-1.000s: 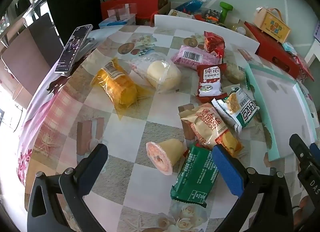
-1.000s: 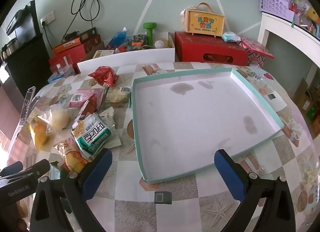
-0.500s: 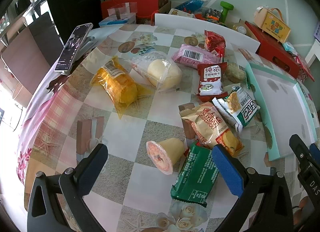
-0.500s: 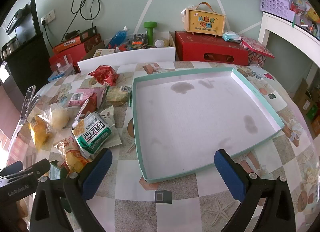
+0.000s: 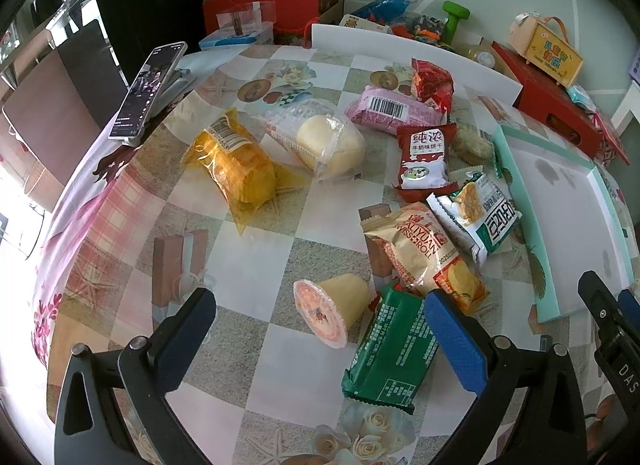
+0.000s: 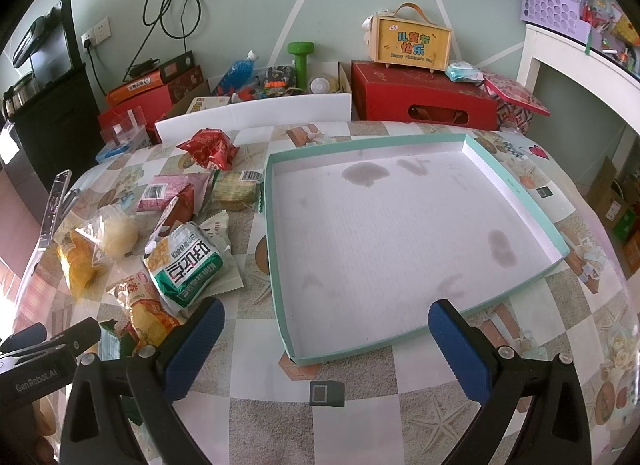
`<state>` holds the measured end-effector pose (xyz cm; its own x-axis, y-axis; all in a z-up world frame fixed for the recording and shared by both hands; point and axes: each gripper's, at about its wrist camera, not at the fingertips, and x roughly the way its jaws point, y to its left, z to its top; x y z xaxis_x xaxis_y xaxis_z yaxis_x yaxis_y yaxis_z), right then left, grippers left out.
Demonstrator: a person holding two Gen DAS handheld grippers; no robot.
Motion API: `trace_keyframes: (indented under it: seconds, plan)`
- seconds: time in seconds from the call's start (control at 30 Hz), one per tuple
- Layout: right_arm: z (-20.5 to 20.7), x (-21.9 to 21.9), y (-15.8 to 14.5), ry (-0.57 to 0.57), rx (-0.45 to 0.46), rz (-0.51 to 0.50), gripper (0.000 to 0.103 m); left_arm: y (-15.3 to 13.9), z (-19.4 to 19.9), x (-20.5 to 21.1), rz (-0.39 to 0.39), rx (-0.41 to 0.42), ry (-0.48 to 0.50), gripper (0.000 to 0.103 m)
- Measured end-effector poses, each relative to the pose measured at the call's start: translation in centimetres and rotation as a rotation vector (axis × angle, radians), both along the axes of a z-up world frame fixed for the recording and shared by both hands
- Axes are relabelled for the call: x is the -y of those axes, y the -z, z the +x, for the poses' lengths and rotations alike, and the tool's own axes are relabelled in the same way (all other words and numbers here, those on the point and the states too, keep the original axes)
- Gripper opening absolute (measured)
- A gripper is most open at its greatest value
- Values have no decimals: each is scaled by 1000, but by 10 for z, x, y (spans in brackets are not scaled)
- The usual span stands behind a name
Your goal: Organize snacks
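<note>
Snacks point(image 5: 416, 249) lie untouched at twelve o'clock; since a second ago I've barely drifted, both my grippers point(image 5: 316, 317) point(image 6: 324, 329) spread empty, sorting unstarted.

1. The tablecloth point(image 5: 256, 349) has beige and white checks with starfish and roses.
2. The tray point(image 6: 276, 249) has a mint-green rim and a white, stained floor.
3. One snack packet point(image 5: 394, 349) is green, one bag point(image 5: 236, 169) is yellow, and one wrapper point(image 5: 390, 109) is pink with a barcode.
</note>
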<state>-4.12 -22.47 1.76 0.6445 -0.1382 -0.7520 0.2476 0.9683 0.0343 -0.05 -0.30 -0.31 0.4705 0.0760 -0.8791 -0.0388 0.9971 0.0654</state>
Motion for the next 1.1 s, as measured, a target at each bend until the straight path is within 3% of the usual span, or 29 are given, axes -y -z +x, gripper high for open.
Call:
trace_keyframes:
  seconds: [0.5,1.1]
  plan:
    - [0,-5,3,-16,-3,4,103,1,2,0,-45,39,8,103]
    - [9,-78,23,-251,-78,19,103,20,16,-41,-228,31,-75,103]
